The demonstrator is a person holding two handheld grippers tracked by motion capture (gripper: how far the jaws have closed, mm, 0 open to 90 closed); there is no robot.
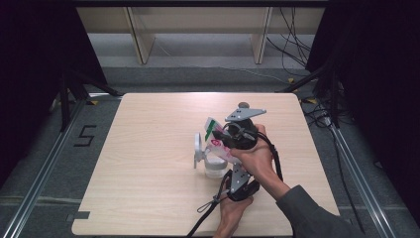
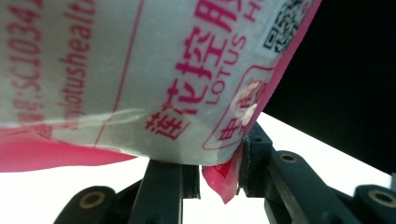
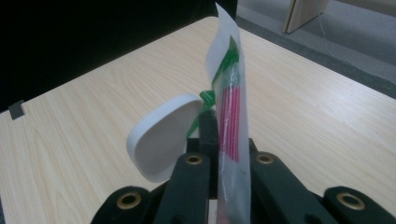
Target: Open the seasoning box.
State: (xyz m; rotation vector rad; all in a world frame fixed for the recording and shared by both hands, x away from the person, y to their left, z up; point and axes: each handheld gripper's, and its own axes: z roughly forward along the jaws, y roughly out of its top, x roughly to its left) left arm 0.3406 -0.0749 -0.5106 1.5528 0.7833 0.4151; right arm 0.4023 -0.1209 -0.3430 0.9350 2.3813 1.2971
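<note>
Nearest the person, the left tool (image 1: 236, 184) comes up from below and its jaws hold the lower pink corner of a packet (image 2: 140, 79), which in the left gripper view hangs between the two black jaws; the pinch looks thin there, so it needs a firm, steady hold that does not slip off the seal. Just above it, the right tool (image 1: 233, 136) is clamped tight on the same packet (image 1: 218, 141), its jaws pressed flat against the film in the right gripper view, where the packet (image 3: 230, 116) stands on edge between them. The work appears to be tearing or tipping this packet over the small clear container (image 1: 214, 167) standing on the counter (image 1: 148, 178) directly under it, with its white hinged lid (image 1: 198, 147) flipped up to the left. To do this well, both tools should keep the packet's mouth over the container's opening, pull apart gently along the seal rather than jerk, and stay clear of the lid (image 3: 163, 135) so it is not knocked shut. The packet is a soft white pouch with pink printing, Chinese characters and the word LOTUS, a small square code near one corner, pink edging, and a green band at its far upper end.
</note>
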